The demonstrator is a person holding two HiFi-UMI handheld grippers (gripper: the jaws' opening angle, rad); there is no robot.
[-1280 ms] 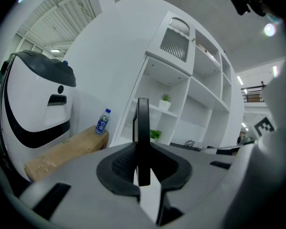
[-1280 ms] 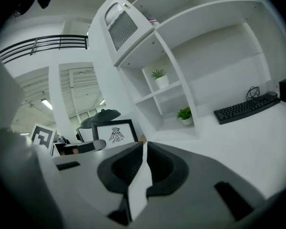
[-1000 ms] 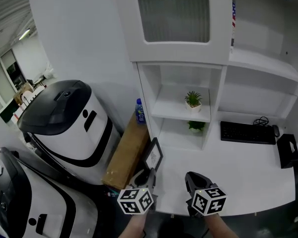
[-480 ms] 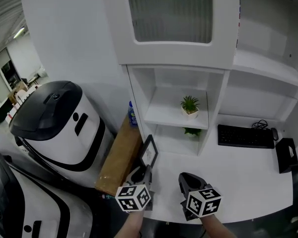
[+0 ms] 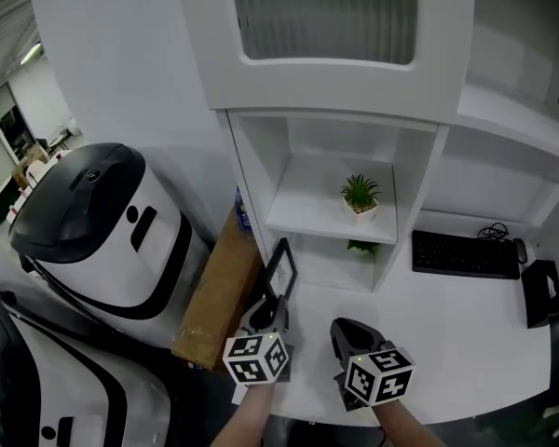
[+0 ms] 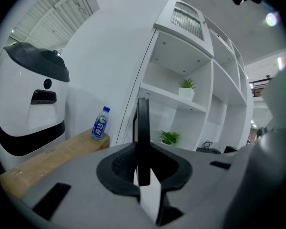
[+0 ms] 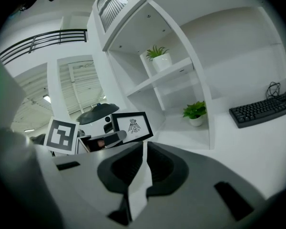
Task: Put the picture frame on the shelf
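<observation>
My left gripper is shut on the black picture frame, which stands upright above the desk's left front corner. In the left gripper view the picture frame shows edge-on between the jaws. The right gripper view shows the picture frame from its front, with a small dark drawing on white. My right gripper hovers to the right of the left one, shut with nothing in it. The white shelf beyond the frame holds a small potted plant; a second potted plant sits under it.
A black keyboard and a black box lie on the white desk at the right. Left of the desk stand a brown carton with a blue water bottle and large white-and-black machines.
The view has shifted slightly; both grippers have moved a little forward and left, with the frame still held upright in the left one.
</observation>
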